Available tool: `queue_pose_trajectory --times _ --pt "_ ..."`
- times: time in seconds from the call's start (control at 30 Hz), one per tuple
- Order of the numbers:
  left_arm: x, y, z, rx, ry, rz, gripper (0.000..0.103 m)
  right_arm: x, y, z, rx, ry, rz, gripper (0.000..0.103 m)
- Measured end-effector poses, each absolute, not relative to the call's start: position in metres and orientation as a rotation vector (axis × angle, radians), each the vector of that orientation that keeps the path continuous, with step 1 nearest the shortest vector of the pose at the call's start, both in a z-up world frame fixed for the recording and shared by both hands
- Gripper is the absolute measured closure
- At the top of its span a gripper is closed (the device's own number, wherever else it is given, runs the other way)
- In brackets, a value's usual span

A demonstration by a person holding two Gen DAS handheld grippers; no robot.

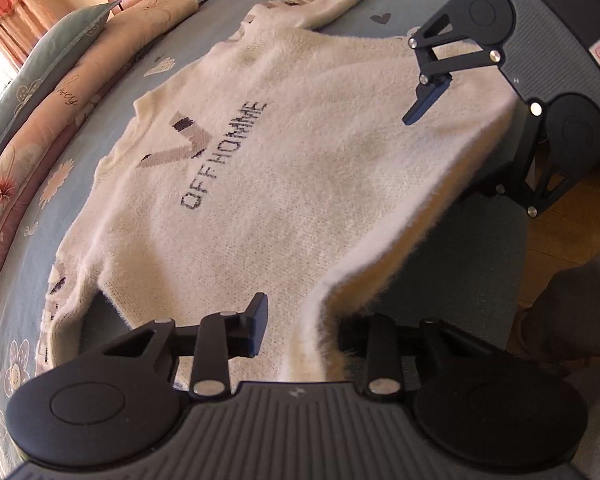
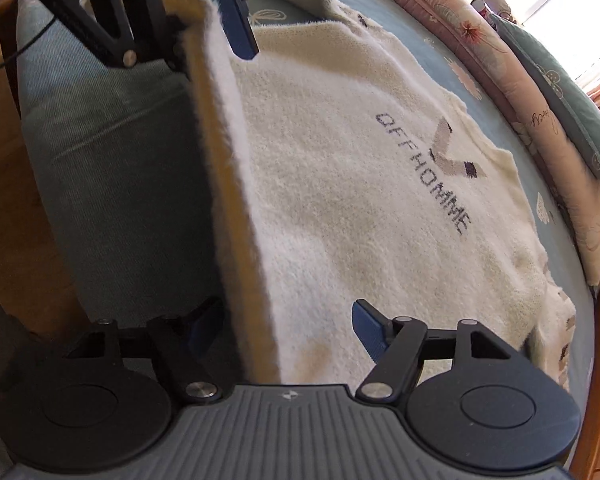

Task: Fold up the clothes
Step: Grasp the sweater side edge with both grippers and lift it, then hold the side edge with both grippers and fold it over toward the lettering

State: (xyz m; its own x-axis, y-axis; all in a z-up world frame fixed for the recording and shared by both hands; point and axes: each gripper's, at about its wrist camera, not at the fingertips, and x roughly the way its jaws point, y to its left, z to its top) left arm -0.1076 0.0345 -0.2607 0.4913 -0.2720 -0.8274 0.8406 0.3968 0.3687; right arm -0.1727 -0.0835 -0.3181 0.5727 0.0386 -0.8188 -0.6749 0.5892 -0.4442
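Reading "OFF HOMME" on cream sweater, hem btwn both tools' spread jaws.

Each black claw has blue fingers, silver screws, ribbed grey housing.

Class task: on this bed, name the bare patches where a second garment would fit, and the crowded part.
Bare blue sheet lies between the cream knitted sweater and the pink floral quilt. The near edge is crowded: both grippers straddle the sweater's hem.
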Motion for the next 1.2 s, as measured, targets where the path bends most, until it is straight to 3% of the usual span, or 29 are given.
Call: queue_pose_trajectory --times 0.1,0.2,0.23,0.27,0.3,0.33,0.63,0.9,0.93,1.0,1.07,1.2 --pt "-0.112 0.033 -0.268 0.938 0.759 -0.816 0.068 -0.172 -0.108 -0.321 -0.908 0.874 0.393 0.04" --pt "-0.116 0.031 -0.275 0.985 0.761 -0.836 0.068 -0.173 -0.123 -0.322 -0.944 0.907 0.41 0.063" --pt "-0.117 0.03 -0.278 1.0 0.762 -0.843 0.077 -0.174 -0.124 -0.322 -0.946 0.921 0.437 0.081" --pt "-0.118 0.029 -0.28 1.016 0.763 -0.849 0.083 -0.175 -0.125 -0.32 -0.944 0.927 0.457 0.091" --pt "-0.12 0.028 -0.281 1.021 0.768 -0.877 0.098 -0.175 -0.125 -0.317 -0.941 0.925 0.471 0.093" --pt "-0.122 0.028 -0.281 1.025 0.775 -0.894 0.098 -0.175 -0.126 -0.314 -0.938 0.924 0.485 0.094" --pt "-0.149 0.038 -0.275 1.153 0.788 -1.116 0.099 -0.182 -0.142 -0.288 -0.937 0.948 0.621 0.096" --pt "-0.168 0.034 -0.298 1.199 0.822 -1.132 0.097 -0.188 -0.144 -0.312 -0.954 1.032 0.672 0.097" --pt "-0.167 0.033 -0.298 1.191 0.818 -1.108 0.09 -0.186 -0.144 -0.313 -0.951 1.024 0.657 0.094" --pt "-0.171 0.031 -0.298 1.205 0.777 -1.083 0.088 -0.187 -0.142 -0.315 -0.98 0.976 0.633 0.08" --pt "-0.179 0.029 -0.301 1.236 0.729 -1.095 0.088 -0.188 -0.139 -0.317 -1.004 0.937 0.622 0.057" --pt "-0.195 0.027 -0.307 1.305 0.611 -1.082 0.078 -0.188 -0.133 -0.318 -1.021 0.888 0.614 0.052"
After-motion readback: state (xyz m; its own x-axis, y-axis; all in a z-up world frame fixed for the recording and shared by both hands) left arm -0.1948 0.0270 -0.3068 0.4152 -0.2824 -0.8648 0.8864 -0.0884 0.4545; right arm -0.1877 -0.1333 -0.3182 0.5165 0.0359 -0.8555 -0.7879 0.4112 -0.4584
